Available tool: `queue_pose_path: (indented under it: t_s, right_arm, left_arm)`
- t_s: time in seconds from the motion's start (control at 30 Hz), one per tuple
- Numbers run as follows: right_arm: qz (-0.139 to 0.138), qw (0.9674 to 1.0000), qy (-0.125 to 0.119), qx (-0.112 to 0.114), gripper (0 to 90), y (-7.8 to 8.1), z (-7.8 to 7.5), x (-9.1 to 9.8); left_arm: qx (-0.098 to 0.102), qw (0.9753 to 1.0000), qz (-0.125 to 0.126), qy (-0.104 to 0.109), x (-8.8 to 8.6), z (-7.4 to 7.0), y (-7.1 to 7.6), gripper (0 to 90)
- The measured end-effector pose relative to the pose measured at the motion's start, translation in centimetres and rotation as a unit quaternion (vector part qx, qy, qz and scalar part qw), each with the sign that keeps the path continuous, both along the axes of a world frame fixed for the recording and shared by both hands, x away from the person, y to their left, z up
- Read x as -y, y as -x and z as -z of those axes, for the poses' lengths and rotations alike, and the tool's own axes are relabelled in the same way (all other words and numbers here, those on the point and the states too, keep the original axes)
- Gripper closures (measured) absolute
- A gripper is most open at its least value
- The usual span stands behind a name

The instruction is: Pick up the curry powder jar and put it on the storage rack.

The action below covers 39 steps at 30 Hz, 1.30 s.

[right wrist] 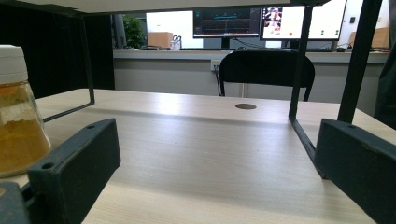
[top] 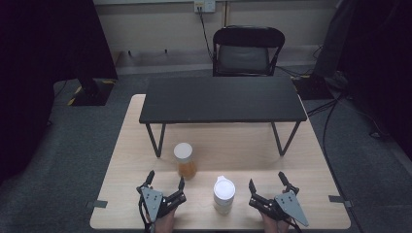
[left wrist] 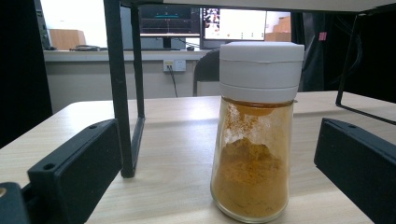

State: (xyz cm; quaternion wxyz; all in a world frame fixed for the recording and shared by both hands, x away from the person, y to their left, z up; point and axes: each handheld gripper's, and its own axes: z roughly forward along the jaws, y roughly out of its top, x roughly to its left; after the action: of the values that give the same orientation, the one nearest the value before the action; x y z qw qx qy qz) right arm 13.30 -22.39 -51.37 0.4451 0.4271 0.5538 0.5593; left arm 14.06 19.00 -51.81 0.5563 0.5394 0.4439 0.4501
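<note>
Orange-brown powder jar (left wrist: 252, 158) with white lid (left wrist: 260, 70), black shelf (top: 222, 99), pale wood table (top: 214, 141)

From the high view we look forward and down over the whole bench (top: 311, 160). Both tool cameras sit low, just above its surface, facing the far chair (right wrist: 266, 67). All three share the orange spice jar (left wrist: 252, 154) and the black shelf's legs (left wrist: 122, 88).
</note>
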Motion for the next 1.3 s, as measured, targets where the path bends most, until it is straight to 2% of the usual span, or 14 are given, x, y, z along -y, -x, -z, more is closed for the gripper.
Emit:
queue_pose_path:
  t_s: [1.3]
  right_arm:
    - [0.007,1.0000,-0.001,0.003,0.0,0.09,0.09,-0.24]
  left_arm:
    - [0.000,1.0000,0.007,0.000,-0.25,0.01,-0.07,0.4]
